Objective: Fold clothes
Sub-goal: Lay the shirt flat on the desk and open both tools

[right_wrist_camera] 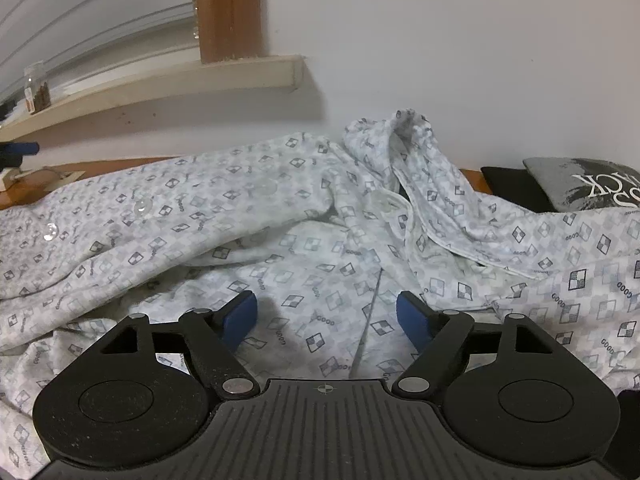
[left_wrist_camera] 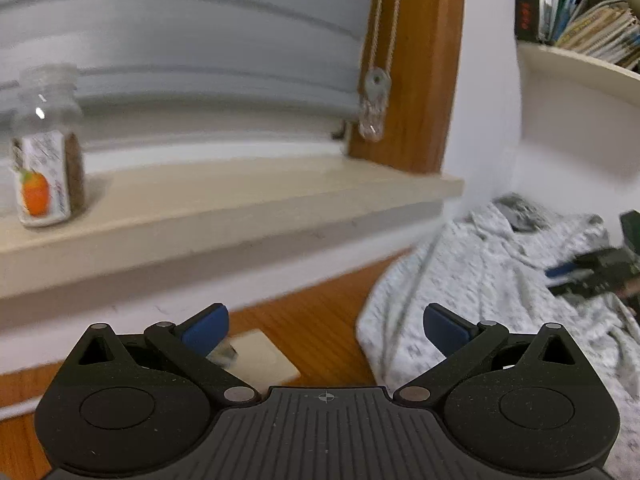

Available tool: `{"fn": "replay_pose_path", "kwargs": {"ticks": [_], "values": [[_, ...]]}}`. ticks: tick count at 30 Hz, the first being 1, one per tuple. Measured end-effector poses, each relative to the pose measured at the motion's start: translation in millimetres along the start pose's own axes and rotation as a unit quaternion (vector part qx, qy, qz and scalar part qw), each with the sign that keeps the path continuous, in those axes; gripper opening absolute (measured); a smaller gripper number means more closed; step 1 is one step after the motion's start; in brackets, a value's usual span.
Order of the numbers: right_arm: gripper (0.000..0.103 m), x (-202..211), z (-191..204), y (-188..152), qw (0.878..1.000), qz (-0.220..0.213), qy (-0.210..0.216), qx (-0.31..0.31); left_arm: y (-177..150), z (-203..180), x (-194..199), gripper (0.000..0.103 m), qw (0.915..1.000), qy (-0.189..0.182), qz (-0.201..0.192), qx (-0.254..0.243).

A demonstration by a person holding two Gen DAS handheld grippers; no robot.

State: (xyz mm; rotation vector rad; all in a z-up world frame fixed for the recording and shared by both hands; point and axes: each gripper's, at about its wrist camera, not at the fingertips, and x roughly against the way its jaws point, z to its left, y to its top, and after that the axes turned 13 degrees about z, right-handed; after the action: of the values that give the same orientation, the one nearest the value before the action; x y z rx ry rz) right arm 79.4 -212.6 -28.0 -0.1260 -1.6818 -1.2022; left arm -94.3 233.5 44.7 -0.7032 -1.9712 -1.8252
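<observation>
Patterned shirt [right_wrist_camera: 280, 232] lies crumpled on the wooden counter [left_wrist_camera: 312, 328] against the wall — long axis left-right, collar toward the wall. Right tongs [right_wrist_camera: 326, 316] wide, empty, over the fabric; left tongs [left_wrist_camera: 326, 328] wide, empty, beside its left edge.

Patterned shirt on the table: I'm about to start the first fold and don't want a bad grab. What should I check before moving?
1. Left gripper open, empty: ok.
2. Right gripper open, empty: ok.
3. Patterned shirt lying flat: not ok, rumpled and bunched by the wall.
4. Right gripper over the fabric: ok.
5. Left gripper over the fabric: not ok, it faces the windowsill; the shirt lies to its right.
6. Dark printed cushion apart from the shirt: cannot tell.
</observation>
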Motion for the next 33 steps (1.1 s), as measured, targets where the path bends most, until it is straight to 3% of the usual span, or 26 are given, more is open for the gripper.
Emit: {"fn": "replay_pose_path", "kwargs": {"ticks": [3,6,12,15,17,19,26,31,33], "values": [[0.078,-0.2,0.7,0.1,1.0,0.0,-0.003,0.0,0.1,2.1,6.1,0.103,0.9996,0.009,-0.02,0.016],[0.079,-0.6,0.3,0.4,1.0,0.001,-0.004,-0.001,-0.3,4.3,10.7,0.103,0.999,-0.006,-0.033,0.029],[0.083,0.1,4.2,0.7,1.0,-0.002,-0.022,0.005,-0.5,3.3,2.4,0.103,0.9994,-0.008,-0.016,0.03],[0.079,4.1,18.1,5.3,0.997,-0.014,-0.071,0.02,-1.7,1.5,-3.1,0.103,0.9997,-0.009,-0.003,0.024],[0.069,13.4,29.8,12.3,0.994,-0.046,-0.094,0.014,-2.0,-0.8,-8.5,0.103,0.9998,-0.006,0.008,0.014],[0.045,21.6,49.3,21.7,0.994,-0.067,-0.077,0.035,-3.2,-1.7,-13.0,0.103,0.9998,-0.005,0.02,0.008],[0.044,16.3,156.6,45.5,0.983,-0.054,0.035,0.169,-7.1,2.2,-21.7,0.103,0.9988,-0.017,0.044,0.012],[0.046,-5.3,195.7,47.4,0.975,-0.026,0.136,0.174,-8.0,3.7,-24.3,0.103,0.9983,-0.022,0.051,0.014],[0.046,-13.6,205.2,49.1,0.973,-0.021,0.151,0.175,-8.4,4.2,-25.4,0.103,0.9981,-0.024,0.054,0.015]]}}
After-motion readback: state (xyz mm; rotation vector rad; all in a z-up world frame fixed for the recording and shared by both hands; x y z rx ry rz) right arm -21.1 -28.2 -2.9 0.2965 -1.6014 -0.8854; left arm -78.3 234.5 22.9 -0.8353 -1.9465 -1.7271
